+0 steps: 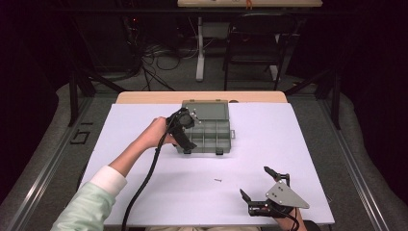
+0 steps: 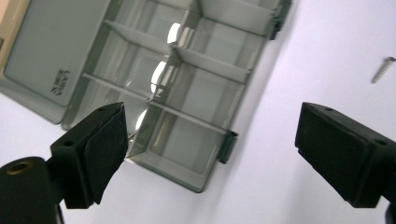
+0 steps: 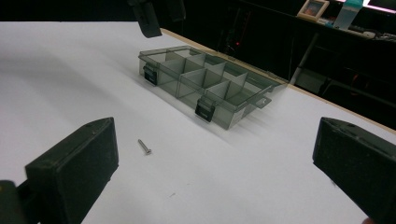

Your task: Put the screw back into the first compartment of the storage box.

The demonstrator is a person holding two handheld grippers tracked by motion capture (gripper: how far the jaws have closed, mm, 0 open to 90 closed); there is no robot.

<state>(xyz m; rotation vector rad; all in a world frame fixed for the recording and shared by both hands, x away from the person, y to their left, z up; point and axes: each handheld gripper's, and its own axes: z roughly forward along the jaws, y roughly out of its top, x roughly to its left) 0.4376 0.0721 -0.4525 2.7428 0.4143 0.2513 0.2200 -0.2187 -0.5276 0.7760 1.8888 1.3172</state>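
Observation:
A grey see-through compartment box [image 1: 211,132] lies open on the white table [image 1: 144,192], its lid [image 1: 207,109] folded flat at the far side. My left gripper [image 1: 189,130] hovers over the box's left end. It is open, and its jaws frame the empty compartments [image 2: 187,102] with nothing between them. A small screw [image 1: 218,181] lies loose on the table in front of the box, and it also shows in the left gripper view [image 2: 383,69]. My right gripper [image 1: 254,181] rests near the front right edge, open and empty, aimed toward the screw [image 3: 144,146] and the box [image 3: 205,84].
A dark chair [image 1: 255,38] and tangled cables [image 1: 154,62] sit on the floor beyond the table. Metal frame rails [image 1: 53,159] run along both sides. The left gripper's black cable [image 1: 144,183] trails across the table toward the front edge.

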